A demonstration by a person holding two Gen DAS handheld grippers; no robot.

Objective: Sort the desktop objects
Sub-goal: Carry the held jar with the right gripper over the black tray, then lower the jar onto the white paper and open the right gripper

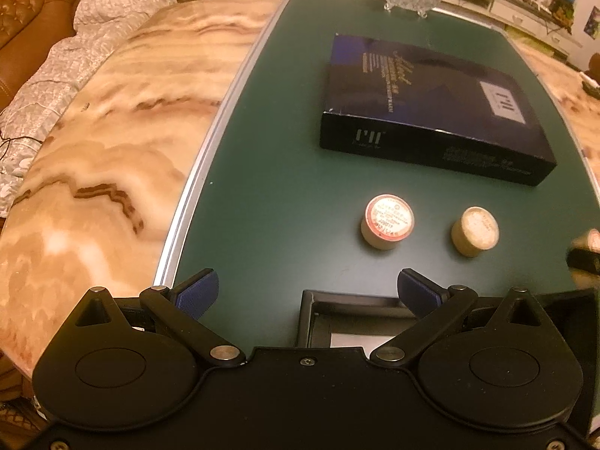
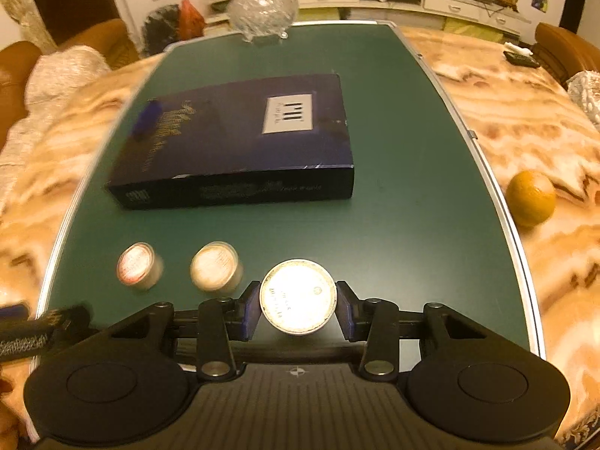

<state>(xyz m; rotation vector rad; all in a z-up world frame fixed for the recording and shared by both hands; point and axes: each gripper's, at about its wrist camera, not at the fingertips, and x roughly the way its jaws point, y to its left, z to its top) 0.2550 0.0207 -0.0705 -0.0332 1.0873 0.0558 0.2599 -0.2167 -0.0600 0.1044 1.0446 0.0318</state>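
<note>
Two small jars, one with a red label (image 1: 388,222) and a paler one (image 1: 475,231), stand on the green mat (image 1: 270,195) at one o'clock from the left gripper (image 1: 306,293), whose jaws gape wide and hold nothing. Just below them sits a black tray (image 1: 306,313); its contents are mostly hidden. A careless sweep forward could topple the jars.

From the right wrist, the right gripper (image 2: 298,305) clamps a third jar (image 2: 298,296) by its round sides; it could slip or twist out. All jars stay lidded. At eleven o'clock lies a closed dark box (image 2: 240,138); an orange (image 2: 530,198) rests at two o'clock.
</note>
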